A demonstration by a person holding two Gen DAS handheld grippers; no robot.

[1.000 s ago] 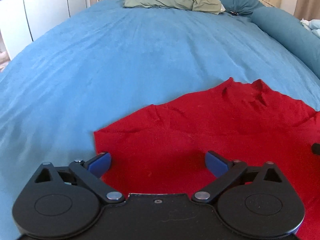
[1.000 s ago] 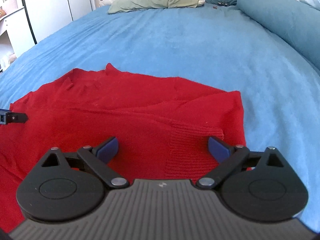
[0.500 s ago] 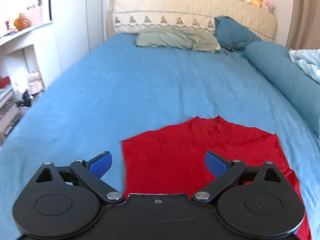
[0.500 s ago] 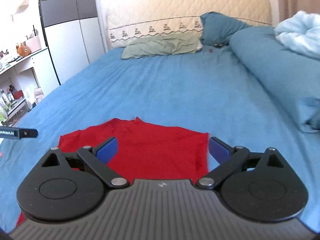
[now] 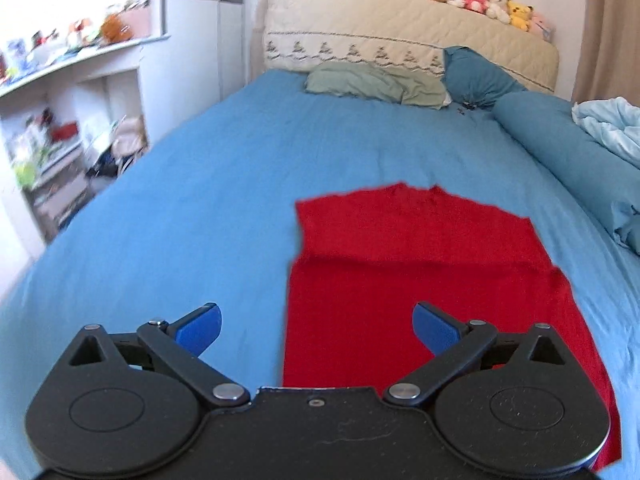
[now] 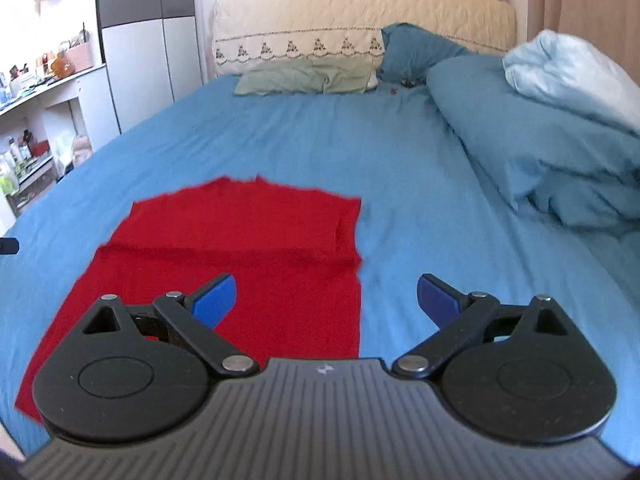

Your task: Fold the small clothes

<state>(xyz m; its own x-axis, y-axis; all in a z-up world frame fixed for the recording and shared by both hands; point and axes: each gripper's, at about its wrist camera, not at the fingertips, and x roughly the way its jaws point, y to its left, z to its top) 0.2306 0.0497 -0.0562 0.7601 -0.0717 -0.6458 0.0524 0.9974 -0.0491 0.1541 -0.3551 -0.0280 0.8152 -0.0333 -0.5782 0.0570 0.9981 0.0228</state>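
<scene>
red garment flat on bed, below both spread, empty tongs.

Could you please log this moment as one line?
left tongs: open, empty | right tongs: open, empty | red knit garment: flat on blue bedsheet, crosswise fold ridge

The left gripper was held up with its 2 blue-padded fingers spread wide and nothing between them. The right gripper was level beside it, its 2 fingers also wide apart, gripping nothing, both pointing forward and slightly down.
</scene>
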